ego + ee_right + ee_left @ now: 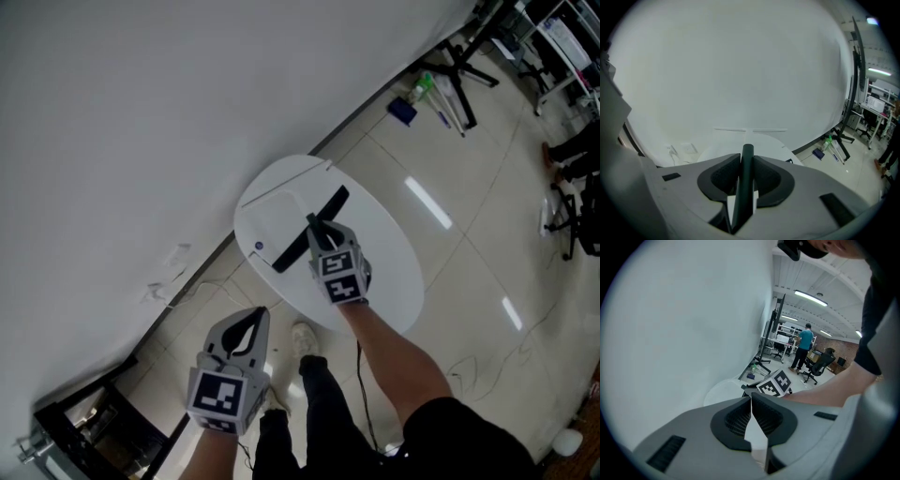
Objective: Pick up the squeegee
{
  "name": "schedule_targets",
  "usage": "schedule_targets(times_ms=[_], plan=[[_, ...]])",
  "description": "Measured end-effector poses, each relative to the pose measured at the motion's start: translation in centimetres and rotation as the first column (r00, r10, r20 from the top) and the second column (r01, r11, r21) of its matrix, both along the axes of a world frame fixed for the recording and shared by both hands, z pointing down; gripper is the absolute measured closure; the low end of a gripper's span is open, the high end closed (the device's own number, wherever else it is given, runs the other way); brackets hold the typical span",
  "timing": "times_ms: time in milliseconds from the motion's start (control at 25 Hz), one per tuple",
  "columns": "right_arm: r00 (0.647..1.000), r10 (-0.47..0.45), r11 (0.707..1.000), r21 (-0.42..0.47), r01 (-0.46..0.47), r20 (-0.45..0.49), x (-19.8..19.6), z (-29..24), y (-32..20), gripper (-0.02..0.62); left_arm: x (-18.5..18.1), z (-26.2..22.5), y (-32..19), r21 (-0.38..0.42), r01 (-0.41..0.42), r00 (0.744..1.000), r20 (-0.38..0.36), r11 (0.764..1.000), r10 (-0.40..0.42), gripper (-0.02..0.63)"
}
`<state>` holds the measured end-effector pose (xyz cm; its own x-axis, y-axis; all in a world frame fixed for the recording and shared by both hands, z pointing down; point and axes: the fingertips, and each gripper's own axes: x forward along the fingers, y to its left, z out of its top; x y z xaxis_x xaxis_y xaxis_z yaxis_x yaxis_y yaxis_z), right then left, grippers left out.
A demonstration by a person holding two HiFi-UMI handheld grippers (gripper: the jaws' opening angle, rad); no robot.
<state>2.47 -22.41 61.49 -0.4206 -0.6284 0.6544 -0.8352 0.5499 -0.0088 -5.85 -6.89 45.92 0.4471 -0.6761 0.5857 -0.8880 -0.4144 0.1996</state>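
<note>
The right gripper [321, 239], on a bare forearm [394, 361] stretched forward and angled down past the table's [398, 277] near edge, had its jaws clamped narrow on the dark handle of the squeegee [292, 253]. The blade lay crosswise over the middle of the table and seemed lifted clear of the top, though the steep view left that uncertain. The left gripper [251, 323] was held low off the table's near edge, over the floor [487, 216], pointing forward and down, its jaws closed together with nothing between them.
</note>
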Motion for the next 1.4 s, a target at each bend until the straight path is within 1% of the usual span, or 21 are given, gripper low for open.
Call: schedule_targets(times_ms=[280,480,640,760,920,1080,1240,1400], plan=[[1.000,0.027,0.998,0.048,-0.027,0.010,2.1,-7.6,5.2,0.500,0.4,-5.5,2.5,0.092,-0.011,1.000,-0.026,0.996,0.013,0.603],[0.997,0.072,0.992,0.102,-0.072,0.009,4.3,-14.3,11.5,0.500,-0.3,-9.2,7.1,0.157,-0.089,0.996,0.002,0.984,0.090,0.603],[0.991,0.133,0.979,0.154,-0.134,0.015,6.0,-19.6,17.6,0.500,-1.2,-11.7,11.9,0.219,-0.153,0.988,0.015,0.964,0.153,0.603],[0.984,0.179,0.965,0.191,-0.180,0.022,7.1,-23.0,23.0,0.500,-2.1,-13.1,15.9,0.247,-0.200,0.979,0.022,0.948,0.201,0.603],[0.974,0.226,0.950,0.215,-0.226,0.025,8.3,-25.8,30.5,0.500,-3.5,-13.9,21.1,0.256,-0.256,0.966,0.033,0.932,0.257,0.603],[0.967,0.251,0.944,0.212,-0.253,0.036,9.5,-28.1,37.2,0.500,-3.9,-15.5,24.7,0.264,-0.288,0.957,0.040,0.920,0.288,0.603],[0.964,0.260,0.939,0.220,-0.266,0.055,11.3,-29.9,42.2,0.500,-2.7,-17.2,27.3,0.283,-0.313,0.949,0.048,0.907,0.312,0.603],[0.965,0.251,0.938,0.228,-0.262,0.076,13.5,-31.5,45.4,0.500,0.0,-18.1,29.3,0.298,-0.319,0.946,0.048,0.900,0.320,0.603]])
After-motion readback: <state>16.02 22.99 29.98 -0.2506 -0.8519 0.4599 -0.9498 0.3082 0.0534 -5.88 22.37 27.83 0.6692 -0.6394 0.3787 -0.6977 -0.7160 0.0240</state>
